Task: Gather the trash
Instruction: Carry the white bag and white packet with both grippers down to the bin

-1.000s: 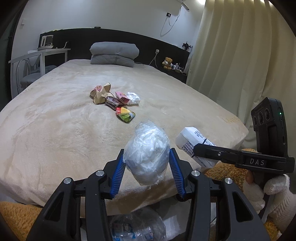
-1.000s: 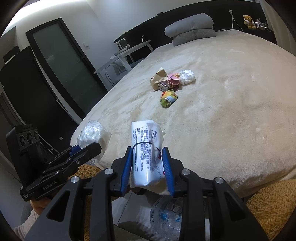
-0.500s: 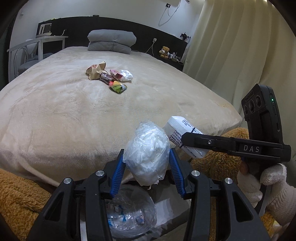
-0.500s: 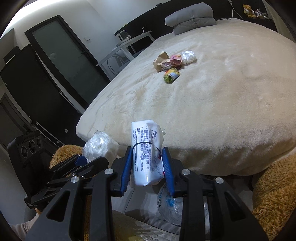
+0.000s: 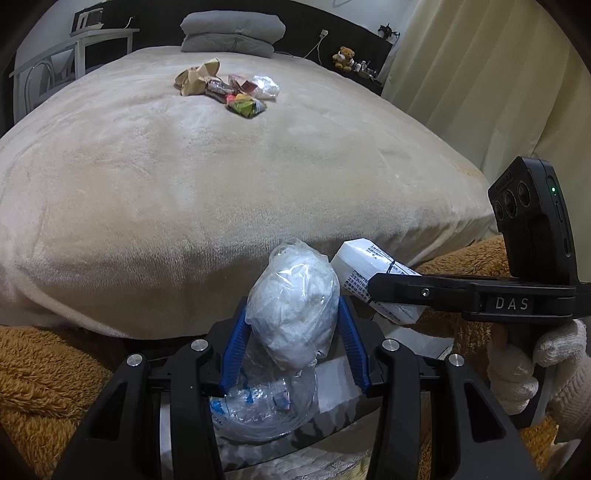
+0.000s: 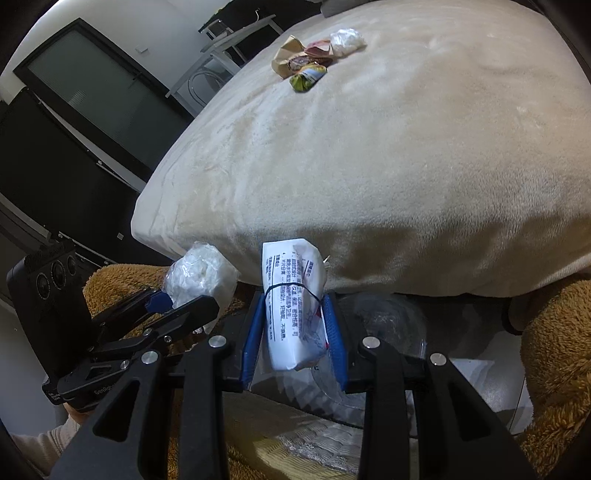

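My left gripper [image 5: 293, 325] is shut on a clear plastic bag stuffed with white tissue [image 5: 295, 306], held just off the foot of the bed. My right gripper [image 6: 293, 321] is shut on a white printed packet [image 6: 293, 306] bound with a black rubber band. The two grippers hang side by side; the right gripper [image 5: 373, 286] and its packet [image 5: 364, 266] show at the right of the left wrist view. Below both lies a clear crumpled plastic bag [image 5: 264, 406] on the floor. A pile of wrappers [image 5: 225, 86] rests far up the bed.
The cream bed [image 5: 184, 177] fills the view ahead. Brown fluffy rugs [image 5: 40, 373] flank the floor gap. A gloved hand [image 5: 517, 365] holds the right gripper. Grey pillows [image 5: 232, 33], a white desk [image 5: 99, 40], curtains [image 5: 480, 81] and a dark door [image 6: 92, 88] surround the bed.
Both grippers have sunk and tilted downward at the bed's foot, still holding their items. The floor and the clear bag below have come into fuller view; the bed top has receded upward.
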The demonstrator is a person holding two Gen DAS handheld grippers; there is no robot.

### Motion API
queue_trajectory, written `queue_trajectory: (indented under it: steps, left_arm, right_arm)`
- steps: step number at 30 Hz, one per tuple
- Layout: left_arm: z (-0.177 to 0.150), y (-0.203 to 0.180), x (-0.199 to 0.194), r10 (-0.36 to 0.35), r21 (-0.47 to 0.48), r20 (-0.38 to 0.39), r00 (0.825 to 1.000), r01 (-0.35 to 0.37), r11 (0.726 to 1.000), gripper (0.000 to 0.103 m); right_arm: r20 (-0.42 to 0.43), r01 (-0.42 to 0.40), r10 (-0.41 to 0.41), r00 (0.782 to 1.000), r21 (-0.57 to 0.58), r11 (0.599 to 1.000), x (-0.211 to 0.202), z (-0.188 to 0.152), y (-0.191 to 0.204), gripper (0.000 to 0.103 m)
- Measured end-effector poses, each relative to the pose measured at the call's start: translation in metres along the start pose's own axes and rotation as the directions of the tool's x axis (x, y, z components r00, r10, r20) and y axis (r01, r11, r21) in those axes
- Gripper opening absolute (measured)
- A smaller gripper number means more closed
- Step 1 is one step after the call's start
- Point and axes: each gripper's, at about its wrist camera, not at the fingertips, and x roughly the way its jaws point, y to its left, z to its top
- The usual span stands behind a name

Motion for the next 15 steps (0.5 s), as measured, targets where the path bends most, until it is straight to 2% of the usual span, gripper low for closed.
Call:
queue_trajectory:
  steps: [9,15]
  left_arm:
    - [-0.006,0.006,0.032,0.016,-0.026,-0.128,0.992,-0.019,0.999,0.046]
    - [-0.009,0.011,0.052,0.025,-0.044,-0.208,0.978,-0.035,0.998,0.046]
  right_arm:
    - [-0.111,0.029,-0.023,0.994,0.053,0.998,0.027,-0.001,-0.011,0.034]
    - [-0.181,0.064,-0.045,0.983,0.100,0.993,0.045,-0.003,-0.022,0.034]
